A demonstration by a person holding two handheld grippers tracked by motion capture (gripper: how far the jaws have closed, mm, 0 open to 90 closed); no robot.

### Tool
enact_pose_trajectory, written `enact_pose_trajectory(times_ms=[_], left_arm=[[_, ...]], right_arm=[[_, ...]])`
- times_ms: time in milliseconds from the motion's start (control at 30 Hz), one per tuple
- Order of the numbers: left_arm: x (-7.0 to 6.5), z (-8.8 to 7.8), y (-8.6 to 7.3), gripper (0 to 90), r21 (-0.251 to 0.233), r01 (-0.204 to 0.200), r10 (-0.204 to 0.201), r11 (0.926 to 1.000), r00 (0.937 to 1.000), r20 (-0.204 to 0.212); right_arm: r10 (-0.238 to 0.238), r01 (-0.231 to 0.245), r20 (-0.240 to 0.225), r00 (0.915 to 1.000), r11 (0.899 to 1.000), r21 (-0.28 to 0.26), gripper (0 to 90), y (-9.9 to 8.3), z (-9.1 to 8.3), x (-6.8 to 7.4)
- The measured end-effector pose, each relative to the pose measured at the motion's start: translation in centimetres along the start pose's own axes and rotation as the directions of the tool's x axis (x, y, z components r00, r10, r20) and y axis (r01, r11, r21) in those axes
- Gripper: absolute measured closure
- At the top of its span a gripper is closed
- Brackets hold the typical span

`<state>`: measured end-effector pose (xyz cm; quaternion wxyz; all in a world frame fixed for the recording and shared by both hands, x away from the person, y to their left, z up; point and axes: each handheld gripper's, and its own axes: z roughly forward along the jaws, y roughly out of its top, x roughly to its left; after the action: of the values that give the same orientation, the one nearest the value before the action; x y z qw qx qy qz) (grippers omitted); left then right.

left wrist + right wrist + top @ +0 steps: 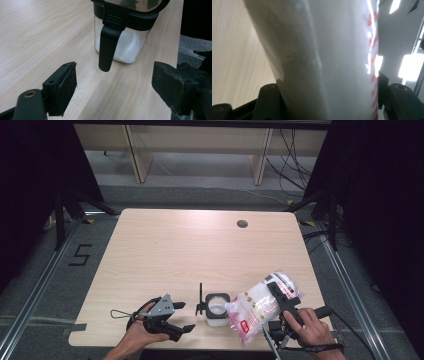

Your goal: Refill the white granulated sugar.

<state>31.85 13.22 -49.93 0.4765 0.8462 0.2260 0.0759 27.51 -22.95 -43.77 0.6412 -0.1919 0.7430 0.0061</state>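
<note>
Right claw (278,301): you're clamped on the bag (260,307), jaws on both sides of it, pads pressing in. Bag is white plastic with red print, full of white grains, held tilted off the tabletop (190,250). Its low end hangs just over the jar (217,309), which sits left of this claw.

Left claw (113,82): jaws wide apart, nothing between the pads. It rests near the tabletop's front edge. Jar stands just ahead of it, apart from it. Clear square body, black rim, lid flipped up. A black latch (108,47) hangs from the rim toward your jaws. White grains cover the jar bottom.
</note>
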Motion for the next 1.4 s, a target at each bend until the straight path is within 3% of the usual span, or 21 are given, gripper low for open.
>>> enact_pose_trajectory(times_ms=[167,200,233,267,367,400,433,467,633,833,933,967,1000,1033,1100,1200,1233,1333,1400], left_arm=[[-0.03,0.00,-0.01,19.8,-0.005,0.001,-0.001,1.0000,1.0000,-0.004],[-0.04,0.00,0.00,19.7,-0.005,0.000,-0.001,1.0000,1.0000,-0.008],[-0.15,0.05,-0.02,19.7,-0.019,0.015,-0.015,0.9997,0.9999,-0.001],[-0.15,0.05,-0.02,19.7,-0.019,0.015,-0.015,0.9997,0.9999,-0.001],[-0.14,0.06,-0.02,19.8,-0.019,0.015,-0.015,0.9997,0.9999,-0.001],[-0.15,0.05,-0.01,19.7,-0.019,0.015,-0.015,0.9997,0.9999,-0.001],[-0.14,0.05,-0.02,19.7,-0.019,0.014,-0.014,0.9997,0.9999,-0.001],[-0.14,0.05,-0.02,19.7,-0.019,0.015,-0.015,0.9997,0.9999,-0.001],[-0.15,0.05,-0.02,19.7,-0.019,0.014,-0.014,0.9997,0.9999,-0.001],[-0.15,0.05,-0.02,19.7,-0.019,0.015,-0.015,0.9997,0.9999,-0.001],[-0.15,0.05,-0.02,19.7,-0.019,0.015,-0.015,0.9997,0.9999,-0.002],[-0.16,0.05,-0.02,19.7,-0.019,0.015,-0.015,0.9997,0.9999,-0.001],[-0.13,0.05,-0.02,19.8,-0.017,0.014,-0.014,0.9997,0.9999,0.003],[-0.11,0.04,-0.02,19.7,-0.015,0.010,-0.010,0.9998,0.9999,-0.004],[-0.15,0.05,-0.02,19.7,-0.019,0.015,-0.015,0.9997,0.9999,-0.001],[-0.15,0.05,-0.03,19.7,-0.020,0.015,-0.015,0.9997,0.9999,-0.001],[-0.14,0.05,-0.03,19.7,-0.020,0.014,-0.014,0.9997,0.9999,-0.001],[-0.16,0.06,-0.03,19.7,-0.020,0.014,-0.014,0.9997,0.9999,-0.001],[-0.15,0.07,-0.03,19.7,-0.021,0.015,-0.015,0.9997,0.9999,-0.002]], right_arm=[[-0.005,0.005,-0.009,1.0000,1.000,0.006,41.4,0.10,-0.06,-0.09],[-0.013,0.015,-0.055,0.9984,0.999,0.031,41.4,0.18,-0.21,-0.34],[-0.012,0.014,-0.046,0.9989,0.999,0.031,41.4,0.18,-0.23,-0.27],[0.002,-0.002,0.013,0.9999,1.000,-0.011,41.4,0.03,0.06,-0.01],[-0.002,0.002,-0.002,1.0000,1.000,-0.007,41.5,-0.02,0.02,-0.17],[0.038,-0.038,-0.028,0.9989,0.999,0.021,41.5,-0.09,-0.15,-0.05],[0.038,-0.038,-0.028,0.9989,0.999,0.021,41.5,-0.09,-0.15,-0.05],[0.025,-0.025,-0.005,0.9997,1.000,-0.017,41.5,-0.25,0.06,-0.31],[0.039,-0.039,-0.014,0.9991,0.999,0.008,41.6,-0.29,-0.10,-0.20],[0.013,-0.013,0.010,0.9999,1.000,-0.019,41.6,-0.26,0.04,-0.31],[0.004,-0.004,-0.007,1.0000,1.000,-0.008,41.7,-0.20,-0.02,-0.41],[0.038,-0.038,0.014,0.9992,0.999,-0.014,41.7,-0.25,0.02,-0.07],[0.038,-0.038,0.012,0.9992,0.999,-0.016,41.7,-0.24,0.03,-0.07],[0.012,-0.011,0.022,0.9997,1.000,-0.027,41.7,-0.21,0.06,-0.29],[0.009,-0.008,0.020,0.9998,1.000,-0.026,41.7,-0.20,0.04,-0.30],[0.033,-0.033,0.002,0.9995,0.999,-0.010,41.7,-0.18,-0.01,-0.10],[0.006,-0.005,0.011,0.9999,1.000,-0.020,41.7,-0.16,0.01,-0.32],[0.039,-0.039,-0.001,0.9992,0.999,-0.006,41.7,-0.16,-0.04,-0.06],[0.015,-0.015,0.006,0.9999,1.000,-0.014,41.7,-0.15,-0.03,-0.28]])
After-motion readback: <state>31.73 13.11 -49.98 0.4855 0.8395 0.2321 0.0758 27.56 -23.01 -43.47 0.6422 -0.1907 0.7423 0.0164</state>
